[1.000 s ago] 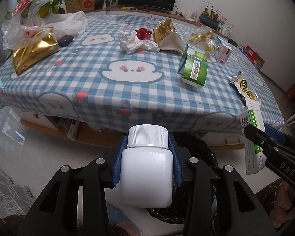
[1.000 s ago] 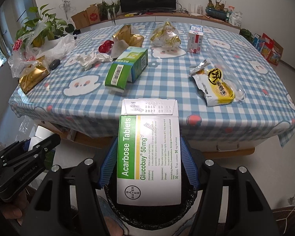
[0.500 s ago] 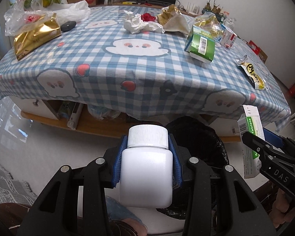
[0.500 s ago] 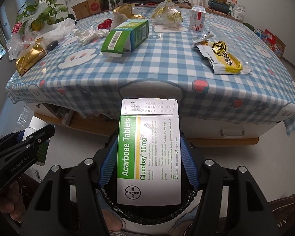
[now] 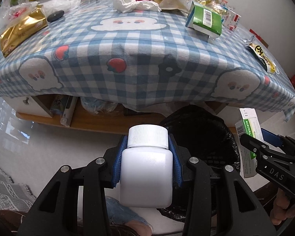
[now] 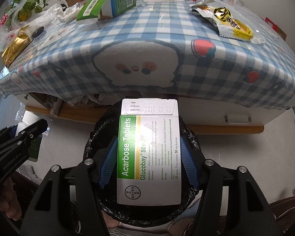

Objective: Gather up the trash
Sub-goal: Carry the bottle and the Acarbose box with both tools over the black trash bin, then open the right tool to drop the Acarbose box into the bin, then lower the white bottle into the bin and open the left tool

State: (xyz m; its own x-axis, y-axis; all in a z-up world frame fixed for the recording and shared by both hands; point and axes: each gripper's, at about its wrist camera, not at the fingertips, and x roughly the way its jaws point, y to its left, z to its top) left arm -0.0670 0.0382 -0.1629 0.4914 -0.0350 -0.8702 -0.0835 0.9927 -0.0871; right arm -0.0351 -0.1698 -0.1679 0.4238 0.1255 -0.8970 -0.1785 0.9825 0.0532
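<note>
left gripper [image 5: 146, 157]: pinching a white bottle [image 5: 146, 169], beside the bin [image 5: 202, 135]
right gripper [image 6: 147, 157]: clamped on a tablet box [image 6: 148, 157], right over the bin's black liner

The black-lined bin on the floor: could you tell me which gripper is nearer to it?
Right. The right gripper holds the tablet box directly over the bin; the left gripper with the white bottle sits beside its rim.

Bin [image 6: 100, 129] on floor before table [image 5: 139, 63], pill bottle [image 5: 146, 175] left of tablet box [image 6: 149, 157] above it
</note>
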